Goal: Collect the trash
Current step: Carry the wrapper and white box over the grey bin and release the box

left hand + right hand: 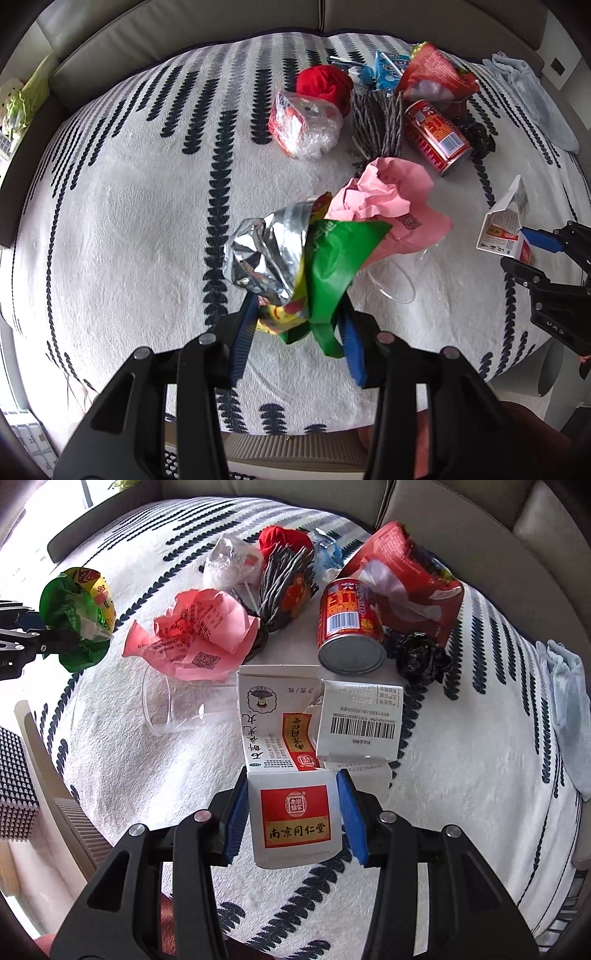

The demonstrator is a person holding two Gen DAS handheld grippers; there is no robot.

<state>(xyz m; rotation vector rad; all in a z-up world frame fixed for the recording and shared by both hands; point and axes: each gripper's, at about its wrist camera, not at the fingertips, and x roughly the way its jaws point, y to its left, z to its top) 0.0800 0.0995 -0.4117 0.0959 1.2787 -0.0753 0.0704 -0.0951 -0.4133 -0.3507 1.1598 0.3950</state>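
My left gripper point(297, 319) is shut on a crumpled green and silver snack bag point(291, 254), held above the white patterned blanket point(129, 221). The same green snack bag point(77, 616) and left gripper point(44, 635) appear at the left edge of the right wrist view. My right gripper point(291, 812) is shut on an opened white and red carton box point(291, 775), lifted off the blanket point(461, 757). In the left wrist view the right gripper point(535, 254) holds that carton box point(506, 232) at the right edge.
On the blanket lie crumpled pink paper point(192, 635), a red can point(351, 627), a red snack bag point(402, 576), a grey yarn bundle point(280, 587), a red cloth ball point(325, 83), clear plastic wrap point(306, 125), a clear cup point(170, 705), black crumpled plastic point(421, 657). Sofa cushions point(184, 26) behind.
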